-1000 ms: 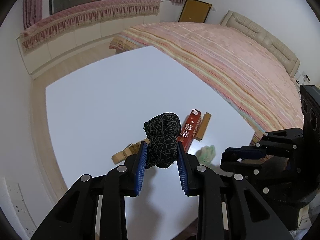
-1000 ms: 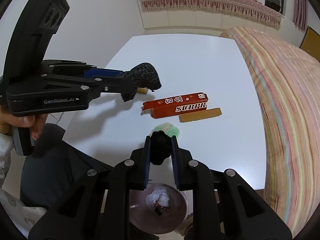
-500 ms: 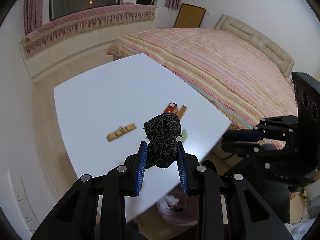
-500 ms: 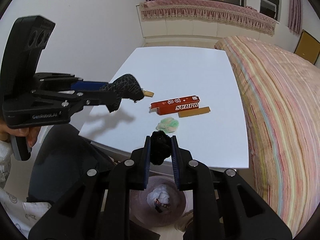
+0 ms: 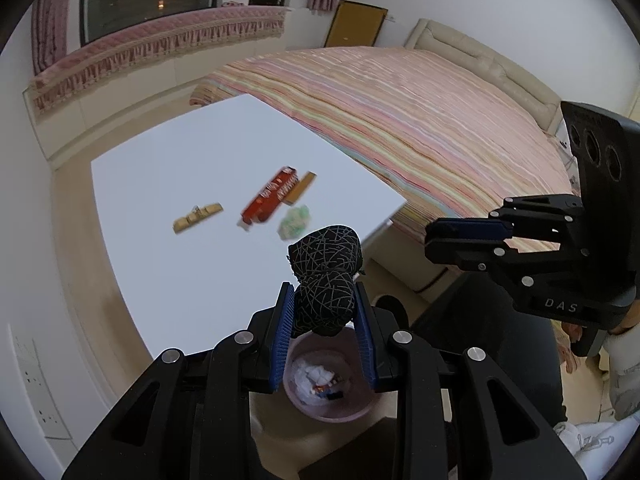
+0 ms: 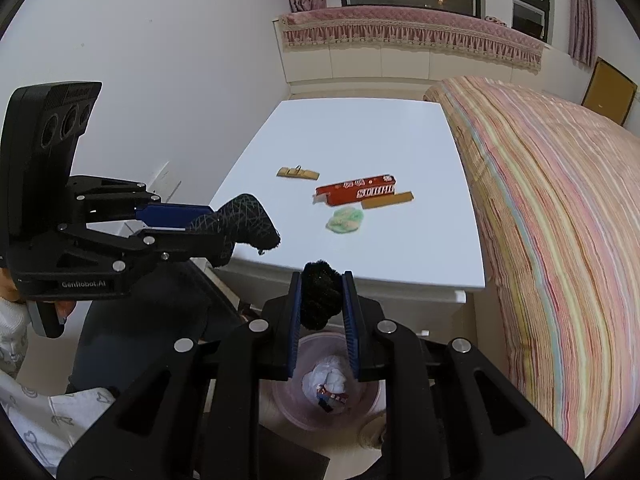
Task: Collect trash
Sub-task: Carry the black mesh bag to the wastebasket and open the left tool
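My left gripper (image 5: 323, 300) is shut on a black wad with thin pale lines (image 5: 325, 272), held above the pink bin (image 5: 326, 392) on the floor; the left gripper (image 6: 208, 224) shows at the left of the right wrist view with the same patterned wad (image 6: 244, 224). My right gripper (image 6: 321, 284) is shut on a fuzzy black lump (image 6: 320, 296), also over the pink bin (image 6: 332, 392), which holds white paper. On the white table (image 6: 360, 136) lie a red box (image 6: 356, 194), a tan strip (image 6: 387, 200), a green-white wad (image 6: 345, 220) and a tan clip piece (image 6: 298, 173).
A bed with a striped pink cover (image 6: 560, 220) runs along the table's right side. A white wall (image 6: 160, 60) and window seat (image 6: 400, 32) lie beyond. The person's sleeve (image 6: 24, 400) and dark trousers (image 6: 120, 340) sit near the bin.
Both grippers have pulled back from the table and risen a little, each carrying its black wad. They now hang past the table's edge over the pink bin.
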Tool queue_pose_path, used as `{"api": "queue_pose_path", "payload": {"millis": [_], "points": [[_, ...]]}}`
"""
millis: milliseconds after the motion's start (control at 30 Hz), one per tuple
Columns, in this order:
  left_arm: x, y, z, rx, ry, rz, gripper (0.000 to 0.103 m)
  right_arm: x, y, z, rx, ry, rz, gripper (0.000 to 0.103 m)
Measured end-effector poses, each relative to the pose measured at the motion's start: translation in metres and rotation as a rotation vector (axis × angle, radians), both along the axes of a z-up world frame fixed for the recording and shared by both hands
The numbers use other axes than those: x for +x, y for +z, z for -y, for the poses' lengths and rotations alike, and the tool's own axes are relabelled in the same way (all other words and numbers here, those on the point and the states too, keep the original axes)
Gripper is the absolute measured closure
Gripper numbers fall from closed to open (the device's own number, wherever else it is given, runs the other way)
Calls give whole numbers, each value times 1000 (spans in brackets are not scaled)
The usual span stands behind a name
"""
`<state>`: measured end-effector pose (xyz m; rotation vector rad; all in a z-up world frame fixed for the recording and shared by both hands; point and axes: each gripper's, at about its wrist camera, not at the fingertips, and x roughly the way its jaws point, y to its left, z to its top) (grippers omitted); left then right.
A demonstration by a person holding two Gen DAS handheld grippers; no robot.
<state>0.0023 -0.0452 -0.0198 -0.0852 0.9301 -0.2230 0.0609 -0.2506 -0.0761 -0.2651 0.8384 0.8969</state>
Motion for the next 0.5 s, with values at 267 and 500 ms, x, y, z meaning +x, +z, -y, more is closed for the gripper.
{"api": "queue_pose_path", "payload": {"millis": [267,500], "points": [[-26,-12,17,-8,-16,-19,74,-19,-12,14,-11,-5,-16,84],[-39,-21,27,-16,-30,-32,74,-31,-24,23,-14,-15,-34,84]]}}
